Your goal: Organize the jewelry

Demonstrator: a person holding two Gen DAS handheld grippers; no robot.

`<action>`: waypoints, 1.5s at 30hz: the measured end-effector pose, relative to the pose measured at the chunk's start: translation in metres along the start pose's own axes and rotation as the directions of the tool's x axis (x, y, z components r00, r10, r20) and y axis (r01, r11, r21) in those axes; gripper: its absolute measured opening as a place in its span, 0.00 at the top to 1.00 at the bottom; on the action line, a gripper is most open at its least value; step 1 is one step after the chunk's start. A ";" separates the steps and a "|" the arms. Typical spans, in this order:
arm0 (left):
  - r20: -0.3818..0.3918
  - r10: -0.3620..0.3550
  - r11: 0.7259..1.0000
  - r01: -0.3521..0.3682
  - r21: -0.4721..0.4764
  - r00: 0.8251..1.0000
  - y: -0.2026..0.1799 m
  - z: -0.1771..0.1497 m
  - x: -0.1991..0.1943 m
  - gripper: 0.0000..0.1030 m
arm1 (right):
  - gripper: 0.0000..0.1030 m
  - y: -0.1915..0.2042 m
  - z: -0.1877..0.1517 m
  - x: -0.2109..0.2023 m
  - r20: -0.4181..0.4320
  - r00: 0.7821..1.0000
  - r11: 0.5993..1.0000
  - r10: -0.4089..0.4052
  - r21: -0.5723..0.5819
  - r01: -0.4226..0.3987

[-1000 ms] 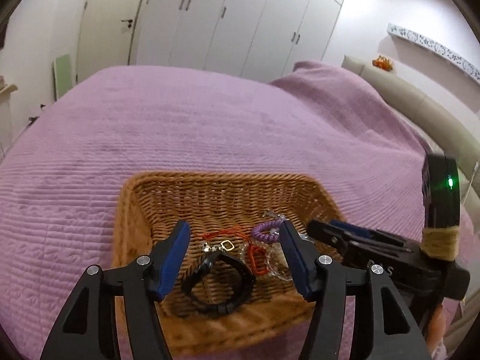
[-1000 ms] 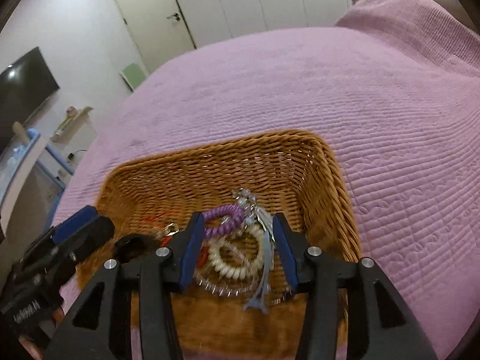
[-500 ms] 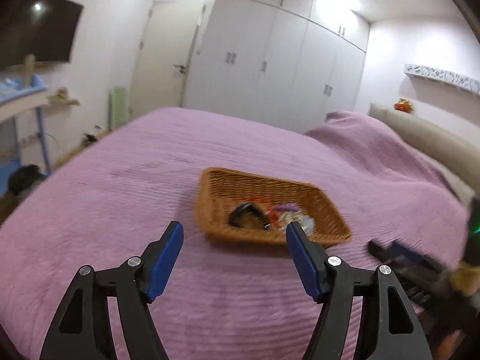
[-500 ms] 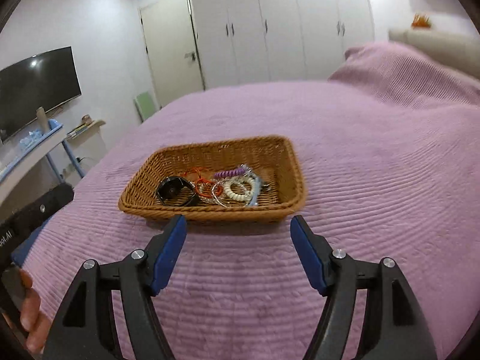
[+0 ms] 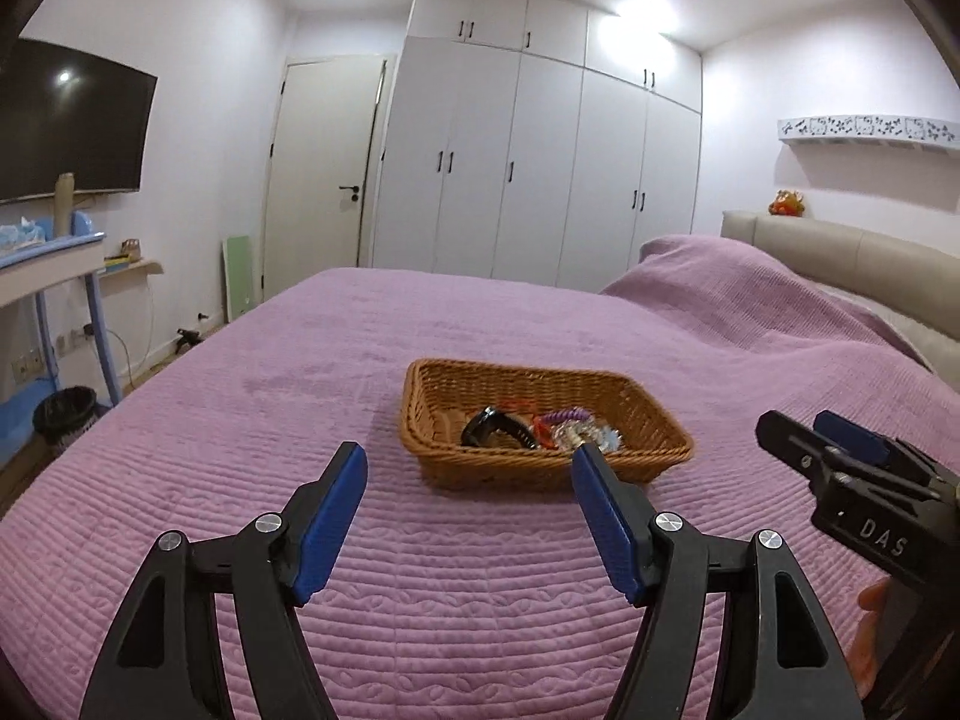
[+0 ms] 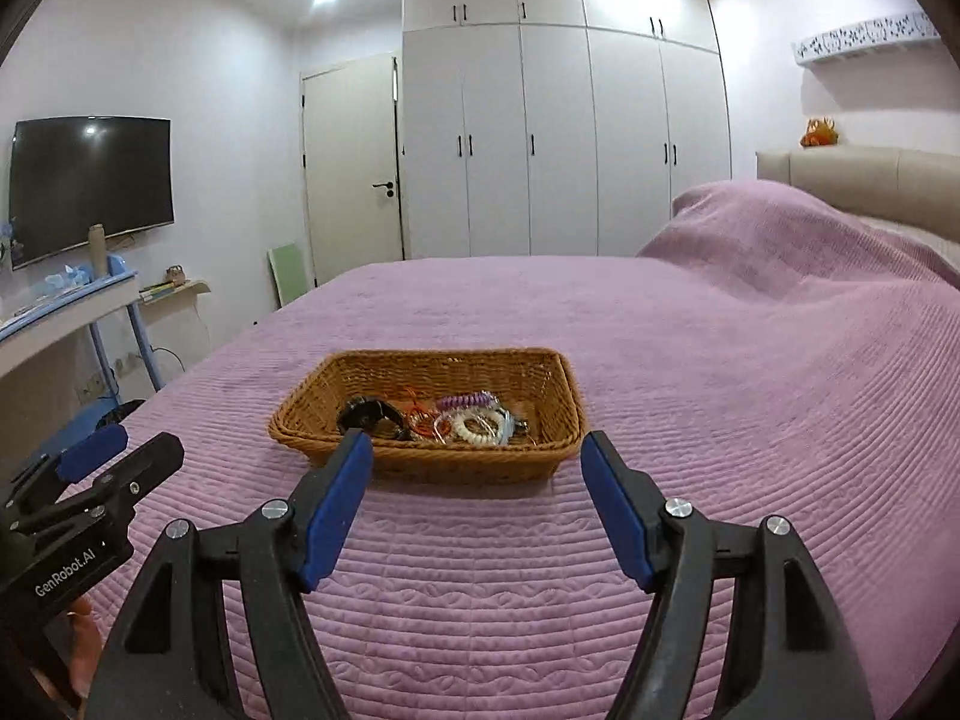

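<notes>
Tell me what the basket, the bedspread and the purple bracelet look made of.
Basket: woven wicker, tan, visible weave. Bedspread: purple quilted fabric, matte, stitched ridges. Purple bracelet: coiled, likely plastic, though too small to be sure.

A purple quilt (image 5: 420, 570) covers the bed, rising over a hump near the beige headboard (image 5: 840, 252). A white wardrobe (image 5: 528, 162) fills the far wall beside a closed door (image 5: 324, 162). A television (image 6: 90, 180) hangs on the left wall above a blue-legged table (image 5: 54, 258). A green board (image 6: 291, 270) leans near the door. An orange object, possibly a toy (image 6: 819, 132), sits atop the headboard under a white shelf (image 5: 870, 129).
</notes>
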State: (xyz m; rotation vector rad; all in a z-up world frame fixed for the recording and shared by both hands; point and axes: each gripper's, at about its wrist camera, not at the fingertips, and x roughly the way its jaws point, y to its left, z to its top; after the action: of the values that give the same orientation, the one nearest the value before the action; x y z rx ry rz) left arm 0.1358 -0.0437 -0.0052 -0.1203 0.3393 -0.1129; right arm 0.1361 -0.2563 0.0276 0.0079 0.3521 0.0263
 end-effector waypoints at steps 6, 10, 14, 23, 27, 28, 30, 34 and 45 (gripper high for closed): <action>0.009 -0.030 1.000 0.030 0.010 1.000 -0.010 0.009 -0.030 0.30 | 0.26 0.012 0.007 -0.027 0.026 1.000 0.999 -0.005 -0.036 0.006; -0.020 -0.002 0.999 0.004 0.054 1.000 -0.020 0.009 -0.040 0.30 | 0.23 0.014 0.006 -0.034 0.005 1.000 1.000 -0.005 -0.031 0.006; -0.054 0.011 0.998 -0.007 0.064 0.998 -0.025 0.003 -0.046 0.30 | 0.23 0.012 -0.001 -0.038 -0.032 0.999 1.000 -0.004 -0.008 0.004; -0.070 0.007 0.999 -0.004 0.043 0.997 -0.021 0.007 -0.053 0.29 | 0.23 0.010 0.006 -0.047 -0.035 0.999 1.000 -0.014 0.005 0.014; -0.071 0.024 0.998 -0.020 0.058 0.997 -0.022 0.006 -0.055 0.29 | 0.23 0.008 0.004 -0.050 -0.044 0.999 1.000 -0.019 0.010 0.019; -0.073 0.023 0.998 -0.019 0.058 0.997 -0.023 0.006 -0.055 0.29 | 0.23 0.008 0.003 -0.050 -0.048 0.999 1.000 -0.019 0.011 0.019; -0.077 0.017 0.999 -0.014 0.051 0.997 -0.023 0.006 -0.056 0.29 | 0.23 0.008 0.002 -0.051 -0.052 0.998 1.000 -0.017 0.012 0.018; -0.075 0.018 0.999 -0.014 0.053 0.997 -0.023 0.008 -0.060 0.29 | 0.23 0.009 0.004 -0.055 -0.049 0.999 1.000 -0.016 0.013 0.017; -0.087 0.015 0.999 -0.011 0.046 0.996 -0.022 0.009 -0.064 0.29 | 0.23 0.010 -0.001 -0.055 -0.071 0.997 1.000 -0.007 0.013 0.008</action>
State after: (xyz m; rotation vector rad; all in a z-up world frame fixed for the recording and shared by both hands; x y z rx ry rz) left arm 0.0769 -0.0558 0.0274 -0.0683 0.4243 -0.1132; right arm 0.0843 -0.2476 0.0460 0.0189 0.4230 0.0168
